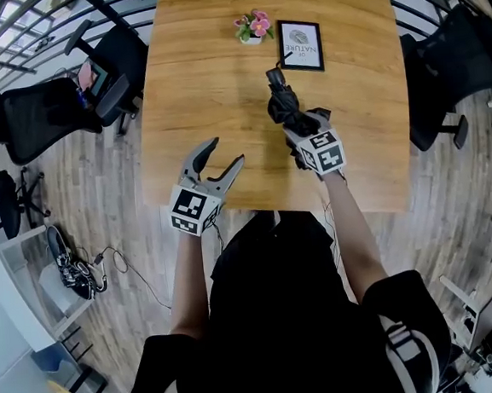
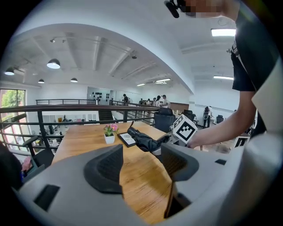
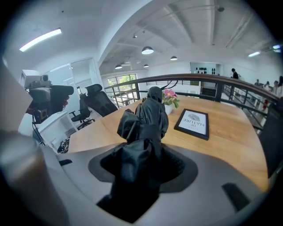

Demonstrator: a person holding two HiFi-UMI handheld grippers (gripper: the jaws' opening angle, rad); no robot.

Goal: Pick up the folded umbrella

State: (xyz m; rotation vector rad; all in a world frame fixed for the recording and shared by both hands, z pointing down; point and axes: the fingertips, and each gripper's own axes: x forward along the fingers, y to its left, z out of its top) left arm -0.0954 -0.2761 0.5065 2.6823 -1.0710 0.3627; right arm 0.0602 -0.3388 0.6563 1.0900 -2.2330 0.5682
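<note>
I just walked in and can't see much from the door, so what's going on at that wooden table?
A person stands at the wooden table with a two-jaw gripper in each hand. The right gripper is shut on a folded black umbrella, which seems to be held just clear of the tabletop. The left gripper is open and empty near the table's near edge. A small pot of pink flowers and a framed picture sit untouched at the far side.

"NATURE" on the framed picture [image 3: 192,124]
</note>
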